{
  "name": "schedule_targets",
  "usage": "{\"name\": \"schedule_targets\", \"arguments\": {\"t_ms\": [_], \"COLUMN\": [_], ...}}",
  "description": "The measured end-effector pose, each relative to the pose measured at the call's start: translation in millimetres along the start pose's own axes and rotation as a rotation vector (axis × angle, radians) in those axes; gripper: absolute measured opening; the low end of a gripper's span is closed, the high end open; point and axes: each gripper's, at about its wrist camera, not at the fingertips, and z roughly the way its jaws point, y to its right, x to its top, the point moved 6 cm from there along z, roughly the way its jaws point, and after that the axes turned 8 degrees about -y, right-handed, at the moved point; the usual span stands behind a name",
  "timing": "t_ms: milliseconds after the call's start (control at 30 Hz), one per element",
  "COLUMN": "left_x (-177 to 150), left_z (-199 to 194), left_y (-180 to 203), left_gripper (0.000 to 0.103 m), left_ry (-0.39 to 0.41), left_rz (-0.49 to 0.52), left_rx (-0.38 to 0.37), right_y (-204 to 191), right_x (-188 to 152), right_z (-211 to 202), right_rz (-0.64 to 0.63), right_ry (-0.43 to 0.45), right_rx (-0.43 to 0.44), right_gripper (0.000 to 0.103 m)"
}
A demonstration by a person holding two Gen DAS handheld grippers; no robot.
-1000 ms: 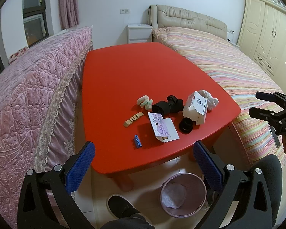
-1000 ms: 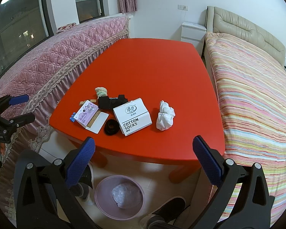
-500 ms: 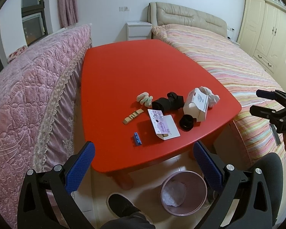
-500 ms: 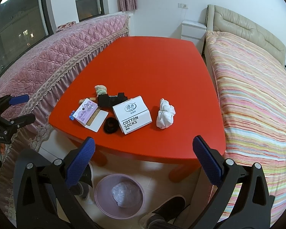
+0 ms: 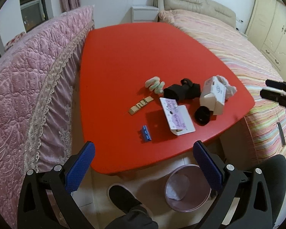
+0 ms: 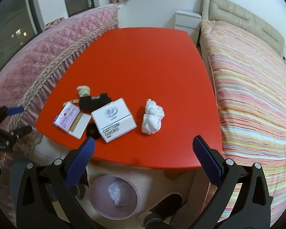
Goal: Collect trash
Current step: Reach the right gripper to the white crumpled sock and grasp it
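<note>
On the red table lie a white cotton-socks box, a purple-and-white card pack, a small blue wrapper, a tan cardboard strip, black socks, a black rolled sock, a pale green sock roll and a white crumpled cloth. A pink bin stands on the floor below the near edge. My left gripper and right gripper hang open before the table's edge, holding nothing.
A pink quilted bed flanks the table on the left and a striped bed on the right. A white nightstand and cream wardrobe stand at the back. The person's shoes rest by the bin.
Both grippers have moved closer to the table, so the objects loom larger. Nothing on the table has shifted and both stay open.
</note>
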Motion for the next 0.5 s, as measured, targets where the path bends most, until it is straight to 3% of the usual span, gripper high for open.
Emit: {"name": "schedule_targets", "arguments": {"t_ms": [500], "left_x": [12], "left_z": [58], "left_y": [-8], "left_gripper": [0.098], "left_ry": [-0.159], "left_rz": [-0.012], "left_rx": [0.01], "right_y": [42], "right_x": [42], "right_z": [82], "right_rz": [0.158], "right_ry": [-0.234], "right_rx": [0.011], "right_gripper": [0.1]}}
